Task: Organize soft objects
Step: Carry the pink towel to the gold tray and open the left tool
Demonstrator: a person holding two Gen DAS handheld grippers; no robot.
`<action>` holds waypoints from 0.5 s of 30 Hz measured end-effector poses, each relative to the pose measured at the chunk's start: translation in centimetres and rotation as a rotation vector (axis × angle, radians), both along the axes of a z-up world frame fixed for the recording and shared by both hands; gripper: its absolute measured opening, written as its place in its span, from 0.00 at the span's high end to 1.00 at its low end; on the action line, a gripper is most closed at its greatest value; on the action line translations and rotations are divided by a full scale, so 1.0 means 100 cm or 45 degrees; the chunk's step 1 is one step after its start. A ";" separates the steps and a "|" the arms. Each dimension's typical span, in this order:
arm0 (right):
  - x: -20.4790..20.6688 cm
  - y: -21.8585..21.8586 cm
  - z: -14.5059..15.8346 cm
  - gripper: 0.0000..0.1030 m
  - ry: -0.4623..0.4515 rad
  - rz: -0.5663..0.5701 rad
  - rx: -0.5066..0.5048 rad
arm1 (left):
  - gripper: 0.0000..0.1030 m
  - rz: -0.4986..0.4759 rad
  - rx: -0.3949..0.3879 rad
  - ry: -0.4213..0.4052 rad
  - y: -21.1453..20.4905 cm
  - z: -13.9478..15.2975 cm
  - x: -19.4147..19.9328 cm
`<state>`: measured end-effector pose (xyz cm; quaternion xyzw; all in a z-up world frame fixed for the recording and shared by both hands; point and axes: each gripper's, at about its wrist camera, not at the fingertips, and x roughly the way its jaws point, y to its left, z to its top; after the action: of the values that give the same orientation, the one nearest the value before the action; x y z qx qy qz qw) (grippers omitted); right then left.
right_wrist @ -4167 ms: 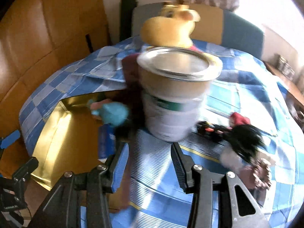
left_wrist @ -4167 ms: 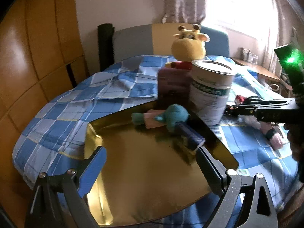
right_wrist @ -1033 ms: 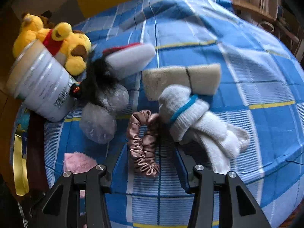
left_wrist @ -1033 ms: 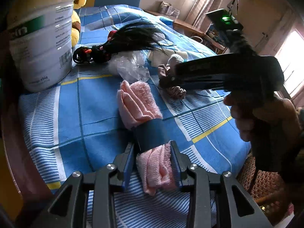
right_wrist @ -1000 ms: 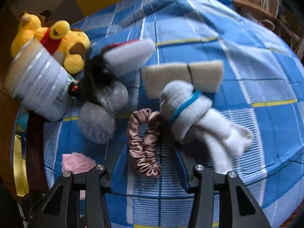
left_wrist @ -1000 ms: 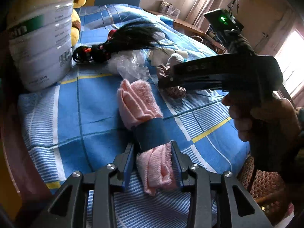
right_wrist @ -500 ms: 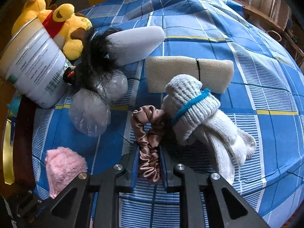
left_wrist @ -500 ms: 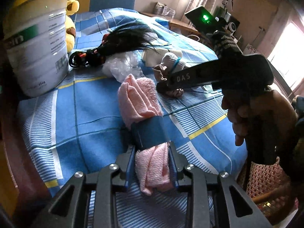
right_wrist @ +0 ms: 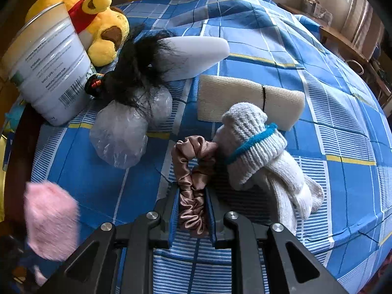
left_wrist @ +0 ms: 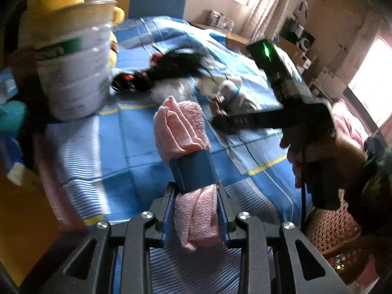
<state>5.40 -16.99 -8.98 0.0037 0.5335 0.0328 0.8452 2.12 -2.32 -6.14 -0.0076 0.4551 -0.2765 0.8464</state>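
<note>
Both grips are made, the left gripper (left_wrist: 196, 196) clamping a pink banded towel roll (left_wrist: 182, 132), the right gripper (right_wrist: 192, 210) pinching a brown satin scrunchie (right_wrist: 191, 171), while white knitted socks (right_wrist: 254, 152) at centre remain unsorted.

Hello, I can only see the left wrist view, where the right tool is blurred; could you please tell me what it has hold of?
Observer: The right gripper has its jaws shut on a brown satin scrunchie.
Operator: Thank you. Is the scrunchie touching anything else?
Observer: Its far end lies against the rolled white socks with the blue band.
Operator: And what is behind those socks?
Observer: A beige folded cloth lies flat on the blue checked bedspread.
Operator: Can you read the tin's back?
Observer: The tin shows a barcode and small print there.
</note>
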 end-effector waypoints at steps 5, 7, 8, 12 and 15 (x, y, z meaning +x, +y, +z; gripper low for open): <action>-0.004 0.006 0.001 0.83 -0.010 0.015 -0.028 | 0.70 0.085 -0.033 -0.048 0.026 0.021 -0.001; -0.005 0.008 0.001 0.83 -0.013 0.018 -0.036 | 0.70 0.127 -0.046 -0.064 0.040 0.029 -0.001; -0.006 0.010 0.001 0.83 -0.014 0.020 -0.040 | 0.70 0.154 -0.052 -0.071 0.048 0.034 0.000; -0.007 0.012 -0.001 0.83 -0.016 0.025 -0.047 | 0.70 0.301 -0.086 -0.081 0.089 0.047 0.004; -0.008 0.014 -0.002 0.83 -0.019 0.029 -0.055 | 0.70 0.451 -0.106 -0.085 0.128 0.054 0.008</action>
<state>4.59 -15.63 -9.22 -0.0209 0.5277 0.0310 0.8486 2.96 10.46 -0.75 -0.1136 0.4065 -0.1417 0.8954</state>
